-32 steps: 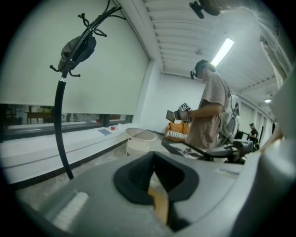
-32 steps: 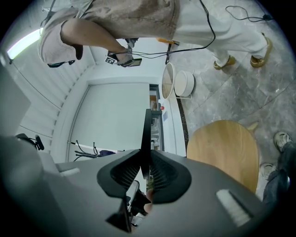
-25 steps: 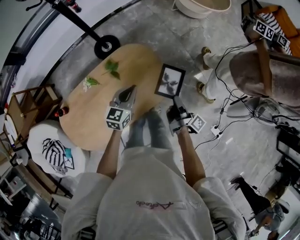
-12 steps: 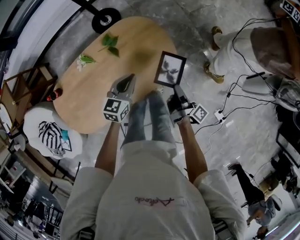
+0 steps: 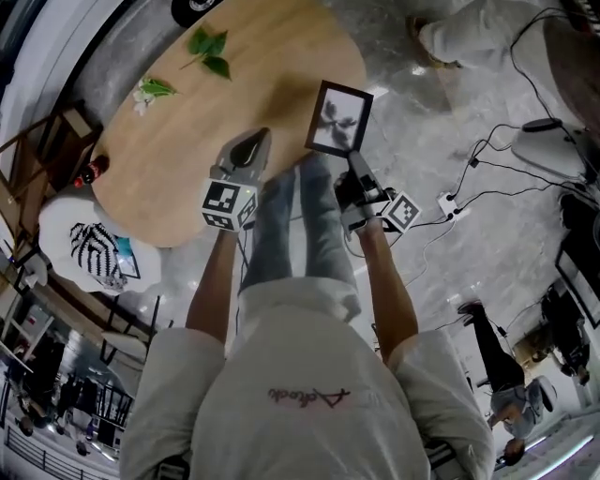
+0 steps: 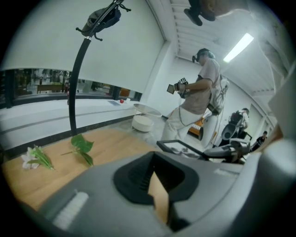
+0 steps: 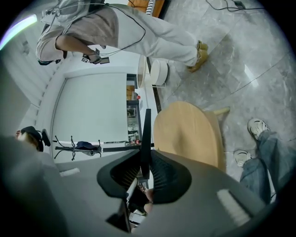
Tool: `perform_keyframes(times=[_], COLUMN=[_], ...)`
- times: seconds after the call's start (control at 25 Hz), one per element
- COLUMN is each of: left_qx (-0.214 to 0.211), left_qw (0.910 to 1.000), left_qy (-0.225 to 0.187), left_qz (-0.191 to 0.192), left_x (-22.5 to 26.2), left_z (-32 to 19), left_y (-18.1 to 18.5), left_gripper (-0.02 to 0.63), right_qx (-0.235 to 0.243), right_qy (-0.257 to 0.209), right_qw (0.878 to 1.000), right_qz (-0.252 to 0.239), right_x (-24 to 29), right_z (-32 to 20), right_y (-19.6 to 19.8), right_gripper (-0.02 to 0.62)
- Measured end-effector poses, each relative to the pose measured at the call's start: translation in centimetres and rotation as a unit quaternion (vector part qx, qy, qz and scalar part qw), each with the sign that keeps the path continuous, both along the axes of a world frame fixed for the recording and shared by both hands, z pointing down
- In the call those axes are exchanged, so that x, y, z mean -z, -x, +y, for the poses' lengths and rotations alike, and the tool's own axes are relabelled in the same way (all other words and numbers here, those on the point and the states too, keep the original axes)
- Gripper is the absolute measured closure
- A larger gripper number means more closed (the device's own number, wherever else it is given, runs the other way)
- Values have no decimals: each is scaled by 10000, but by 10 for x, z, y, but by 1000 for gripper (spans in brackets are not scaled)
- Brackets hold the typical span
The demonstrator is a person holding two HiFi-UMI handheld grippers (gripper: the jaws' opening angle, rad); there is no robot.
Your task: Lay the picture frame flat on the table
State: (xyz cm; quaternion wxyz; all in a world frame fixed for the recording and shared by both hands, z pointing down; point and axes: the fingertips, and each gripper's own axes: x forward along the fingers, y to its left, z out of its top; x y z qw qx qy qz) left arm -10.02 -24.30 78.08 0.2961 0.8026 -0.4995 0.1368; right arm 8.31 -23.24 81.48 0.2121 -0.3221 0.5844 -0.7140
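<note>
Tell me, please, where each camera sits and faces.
Head view: on the head, facing down at table; arms, legs, left claw, right claw show.
Left gripper view: on left claw, facing across table toward leaves; right claw shows.
Right gripper view: on right claw, facing along gripped picture frame; leg shows.
Shared: table, picture frame.

Both tools are going down toward the bench (image 5: 187,122). The right tool (image 5: 351,156) is bringing the picture frame (image 5: 337,117) lower, over the near right edge of the bench. The left tool (image 5: 258,142) is dropping next to it, over the wood. The arms are reaching out more. The view is sliding too: the bench and the leaves (image 5: 208,49) are moving up, and the black round base (image 5: 192,7) at the far end is slipping out at the top.
</note>
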Motion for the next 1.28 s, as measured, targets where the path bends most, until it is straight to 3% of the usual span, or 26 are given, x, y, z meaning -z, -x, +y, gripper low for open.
perform_keyframes(times=[0.72, 1.28], left_qx=[95, 129], left_qw=[9994, 9991], left_qy=[325, 360], left_qz=[96, 167], left_x=[-100, -113], left_z=[11, 11], left_y=[-7, -9], left_gripper=[606, 606], right_qx=[187, 641], right_qy=[393, -92], right_qw=[9990, 9979], right_qz=[65, 51], right_x=[-110, -148], right_z=[26, -28], right_y=[7, 49], right_gripper=[522, 522])
